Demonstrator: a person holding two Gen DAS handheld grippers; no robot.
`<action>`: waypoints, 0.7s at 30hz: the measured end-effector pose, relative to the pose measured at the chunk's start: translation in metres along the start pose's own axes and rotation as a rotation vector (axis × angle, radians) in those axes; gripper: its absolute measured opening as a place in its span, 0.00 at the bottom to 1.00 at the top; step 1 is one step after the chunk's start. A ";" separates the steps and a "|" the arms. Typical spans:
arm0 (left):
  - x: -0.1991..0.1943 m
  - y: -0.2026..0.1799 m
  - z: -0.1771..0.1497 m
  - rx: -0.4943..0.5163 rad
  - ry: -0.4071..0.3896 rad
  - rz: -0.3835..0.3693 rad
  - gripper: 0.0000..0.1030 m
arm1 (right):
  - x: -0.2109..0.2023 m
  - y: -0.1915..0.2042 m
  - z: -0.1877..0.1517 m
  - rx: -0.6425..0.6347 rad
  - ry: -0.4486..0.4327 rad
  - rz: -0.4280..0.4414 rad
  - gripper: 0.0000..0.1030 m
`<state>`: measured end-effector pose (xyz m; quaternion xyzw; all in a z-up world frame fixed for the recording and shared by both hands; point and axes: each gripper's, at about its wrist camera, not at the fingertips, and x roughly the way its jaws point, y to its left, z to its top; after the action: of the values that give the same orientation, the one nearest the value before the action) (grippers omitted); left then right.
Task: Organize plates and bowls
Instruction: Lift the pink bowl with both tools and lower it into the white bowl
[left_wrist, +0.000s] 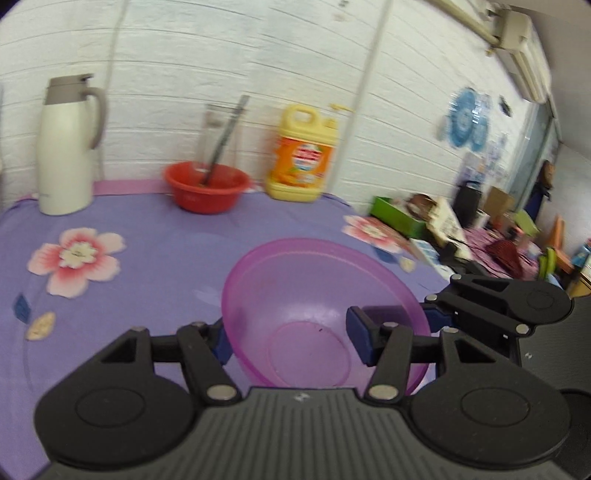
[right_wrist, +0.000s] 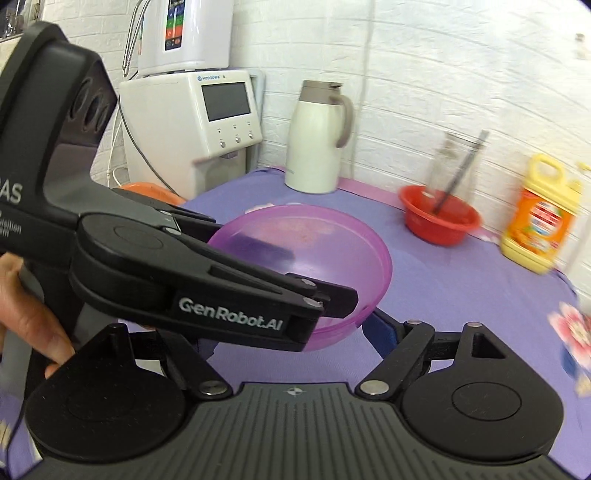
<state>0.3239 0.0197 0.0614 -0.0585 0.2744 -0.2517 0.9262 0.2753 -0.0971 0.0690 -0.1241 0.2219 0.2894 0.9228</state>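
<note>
A translucent purple bowl (left_wrist: 317, 314) sits low over the purple flowered tablecloth (left_wrist: 129, 295). My left gripper (left_wrist: 291, 339) is wide open with its blue pads (left_wrist: 360, 338) straddling the bowl, one inside it, one outside its left wall. In the right wrist view the bowl (right_wrist: 332, 251) is ahead, and the left gripper (right_wrist: 332, 299) reaches in from the left with a finger over its rim. My right gripper (right_wrist: 291, 339) is open just below the bowl; its left finger is hidden behind the left gripper. In the left wrist view the right gripper's fingers (left_wrist: 436, 315) pinch the bowl's right rim.
At the back by the white wall stand a red bowl (left_wrist: 205, 186) with a glass and utensil, a cream thermos jug (left_wrist: 68, 147) and a yellow detergent bottle (left_wrist: 303, 155). A white water dispenser (right_wrist: 192, 125) stands beyond the table's left end. Clutter lies beyond the right edge (left_wrist: 461, 229).
</note>
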 end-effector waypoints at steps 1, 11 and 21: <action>0.001 -0.013 -0.006 0.007 0.013 -0.013 0.56 | -0.013 -0.001 -0.009 0.006 0.004 -0.013 1.00; 0.023 -0.103 -0.068 0.080 0.127 -0.072 0.56 | -0.070 -0.016 -0.088 0.079 0.126 -0.086 1.00; 0.032 -0.121 -0.082 0.137 0.163 -0.035 0.63 | -0.078 -0.025 -0.125 0.126 0.126 -0.095 1.00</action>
<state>0.2503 -0.0982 0.0065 0.0209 0.3299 -0.2901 0.8981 0.1908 -0.1989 0.0004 -0.0940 0.2911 0.2225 0.9257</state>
